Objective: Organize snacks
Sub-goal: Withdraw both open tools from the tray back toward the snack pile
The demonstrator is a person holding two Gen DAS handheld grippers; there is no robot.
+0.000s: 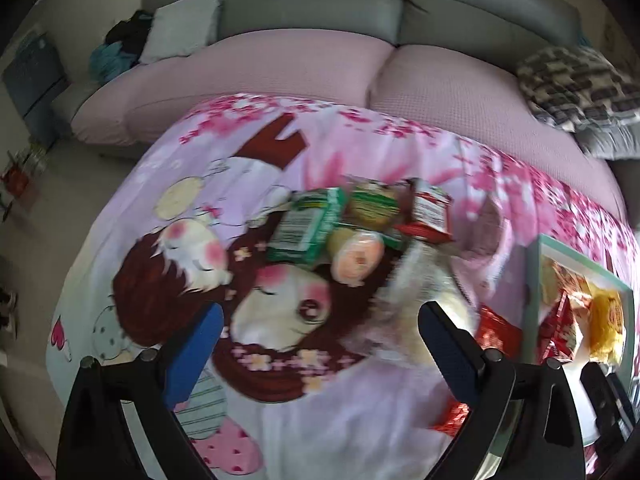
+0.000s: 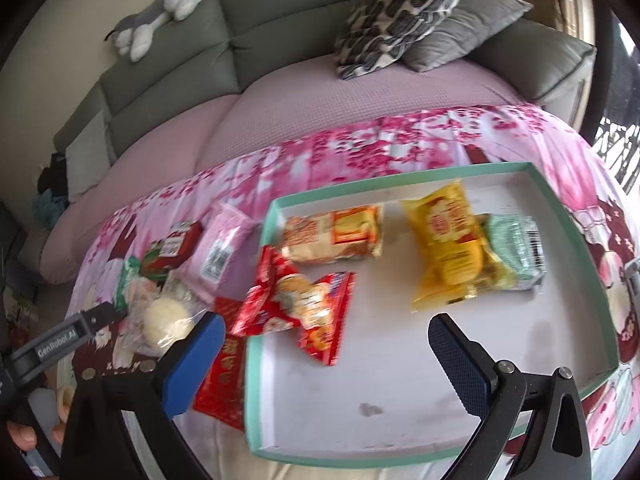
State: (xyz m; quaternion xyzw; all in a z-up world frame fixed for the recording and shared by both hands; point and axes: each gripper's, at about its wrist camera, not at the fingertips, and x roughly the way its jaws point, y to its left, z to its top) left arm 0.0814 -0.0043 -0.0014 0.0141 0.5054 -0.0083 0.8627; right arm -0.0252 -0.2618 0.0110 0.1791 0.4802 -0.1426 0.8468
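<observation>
A shallow mint-rimmed tray (image 2: 568,216) lies on a pink cartoon cloth and holds an orange cracker pack (image 2: 336,236), a yellow bag (image 2: 452,244) and a pale green pack (image 2: 516,248). A red snack bag (image 2: 296,308) rests across the tray's left rim. My right gripper (image 2: 326,356) is open and empty above the tray's near part. My left gripper (image 1: 320,340) is open and empty over the cloth, short of a pile with a green box (image 1: 304,224), a round cake pack (image 1: 356,256) and a red box (image 1: 430,208). A clear bun bag (image 2: 164,316) lies left of the tray.
A red flat packet (image 2: 222,376) lies against the tray's left rim, a pink pack (image 2: 224,244) behind it. The tray (image 1: 536,280) sits at the right edge of the left wrist view. A sofa with pillows (image 2: 404,12) stands behind the cloth-covered table.
</observation>
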